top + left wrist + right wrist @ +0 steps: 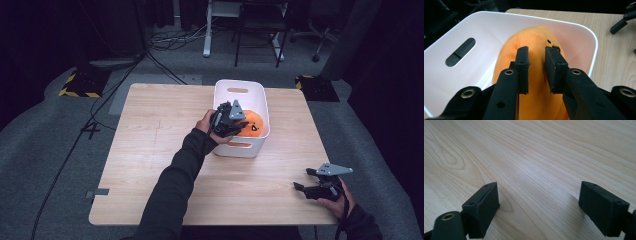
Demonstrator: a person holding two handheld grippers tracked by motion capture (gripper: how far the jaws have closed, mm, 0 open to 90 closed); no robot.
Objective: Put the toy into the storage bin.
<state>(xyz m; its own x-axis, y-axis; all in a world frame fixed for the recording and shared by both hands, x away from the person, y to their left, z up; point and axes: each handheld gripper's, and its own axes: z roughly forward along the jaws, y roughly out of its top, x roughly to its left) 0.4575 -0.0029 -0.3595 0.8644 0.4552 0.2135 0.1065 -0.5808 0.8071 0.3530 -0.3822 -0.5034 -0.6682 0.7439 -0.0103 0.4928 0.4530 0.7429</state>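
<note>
toy: an orange plush (536, 50) with small black face marks, lying in the white bin (486, 27), filling much of its floor.
feel: by its look, soft, light and squashy; not fragile, and the fuzzy cover should not slip; it will likely sag from a pinch.
where to grip: a fold of the rounded back, as now, or deeper across the body for a firmer hold.
left gripper: (537, 70) over the bin, jaws nearly closed with a narrow gap, a ridge of plush between the pads (522, 65). Whether they pinch it or just touch I can't be sure, though the fabric looks bunched up between them.
bin: stands on the far middle of the table (150, 150), with a handle slot (460, 51) in its wall; the left hand (207, 125) reaches in over the near rim.
right gripper: (312, 180) low over bare wood at the near right corner, well apart from the bin, jaws wide and holding nothing.
</note>
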